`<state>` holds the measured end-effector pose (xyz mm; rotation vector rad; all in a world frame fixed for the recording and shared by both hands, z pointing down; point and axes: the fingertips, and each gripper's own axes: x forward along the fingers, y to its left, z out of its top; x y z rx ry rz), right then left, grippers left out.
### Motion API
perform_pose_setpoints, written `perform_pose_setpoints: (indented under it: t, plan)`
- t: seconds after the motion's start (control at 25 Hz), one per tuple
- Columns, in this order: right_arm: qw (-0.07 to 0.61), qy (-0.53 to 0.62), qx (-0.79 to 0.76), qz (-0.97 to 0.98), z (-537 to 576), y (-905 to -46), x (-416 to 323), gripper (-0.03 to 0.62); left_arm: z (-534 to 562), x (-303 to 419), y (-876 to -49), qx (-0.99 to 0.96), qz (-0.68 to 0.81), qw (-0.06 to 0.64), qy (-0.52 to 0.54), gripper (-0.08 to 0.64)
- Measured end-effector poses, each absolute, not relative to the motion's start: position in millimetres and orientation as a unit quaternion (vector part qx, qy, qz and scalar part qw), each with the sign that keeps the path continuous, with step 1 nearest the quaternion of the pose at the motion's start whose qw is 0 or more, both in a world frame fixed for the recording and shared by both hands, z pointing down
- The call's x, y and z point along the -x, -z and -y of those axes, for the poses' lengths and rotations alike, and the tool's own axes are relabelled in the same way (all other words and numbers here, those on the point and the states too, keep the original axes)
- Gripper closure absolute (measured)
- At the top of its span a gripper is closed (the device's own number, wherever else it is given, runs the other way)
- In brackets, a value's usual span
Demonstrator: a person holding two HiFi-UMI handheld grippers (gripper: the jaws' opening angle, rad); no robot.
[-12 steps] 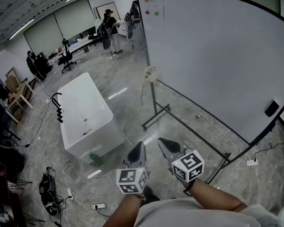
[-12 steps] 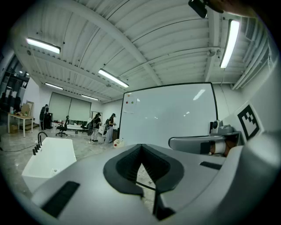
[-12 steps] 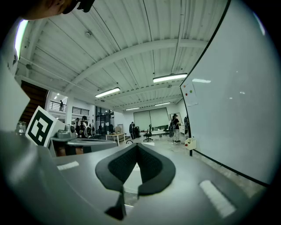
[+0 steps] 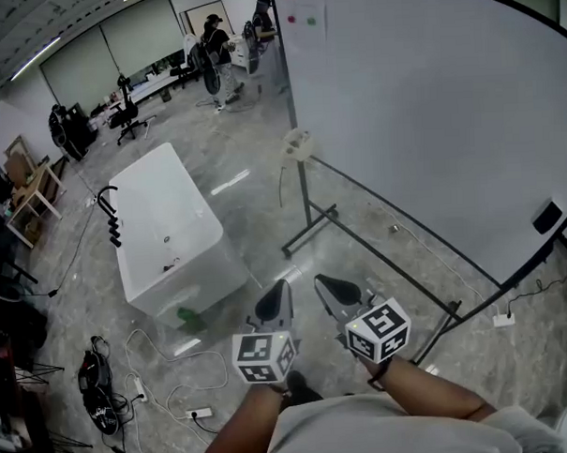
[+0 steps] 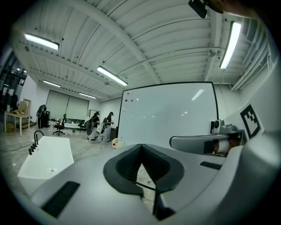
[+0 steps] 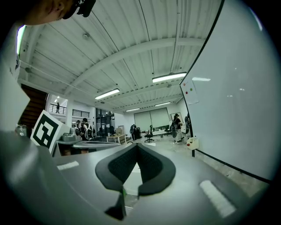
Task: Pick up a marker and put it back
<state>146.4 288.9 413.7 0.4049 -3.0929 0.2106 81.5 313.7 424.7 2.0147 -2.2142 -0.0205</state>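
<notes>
No marker shows clearly in any view. The whiteboard (image 4: 428,102) stands on a wheeled frame at the right, with a small white holder (image 4: 299,145) at its left edge and a black eraser (image 4: 544,216) low on its right. Both grippers are held close to the person's body, side by side and pointing away from it. My left gripper (image 4: 273,304) is shut with nothing in it, its tips meeting (image 5: 140,147). My right gripper (image 4: 335,289) is shut and empty too (image 6: 137,146). The board lies ahead of both, several steps away (image 5: 167,114) (image 6: 237,110).
A white bathtub (image 4: 167,235) stands on the floor to the left. Cables and power strips (image 4: 168,367) and a black bag (image 4: 95,379) lie near the person's feet. The board's frame feet (image 4: 312,234) reach out over the floor. People (image 4: 218,55) stand far back.
The head view has shifted slightly. Both grippers stay shut and in nearly the same place.
</notes>
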Motion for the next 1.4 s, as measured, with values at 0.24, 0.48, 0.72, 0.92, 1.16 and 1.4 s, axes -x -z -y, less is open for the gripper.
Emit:
perform_pose_setpoints:
  t: [0.24,0.48,0.72,0.92,1.16,1.4]
  plan:
    - [0.012,-0.073,-0.141,0.987,-256,-420,-105,0.591,-283,-33,-426,-0.674,0.735,0.073,0.011,0.555]
    - [0.008,-0.071,-0.168,0.983,-214,-412,-36,0.591,-243,36,-418,-0.697,0.713,0.070,0.007,0.555]
    - [0.001,-0.066,-0.197,0.978,-182,-397,19,0.591,-213,95,-404,-0.722,0.689,0.068,0.003,0.555]
    - [0.008,-0.068,-0.210,0.975,-143,-398,45,0.591,-181,132,-402,-0.724,0.686,0.071,0.003,0.555]
    - [0.007,-0.072,-0.217,0.974,-69,-410,71,0.591,-117,162,-418,-0.720,0.689,0.084,0.001,0.555]
    - [0.005,-0.093,-0.207,0.974,48,-429,96,0.591,-9,187,-428,-0.715,0.694,0.085,-0.005,0.555]
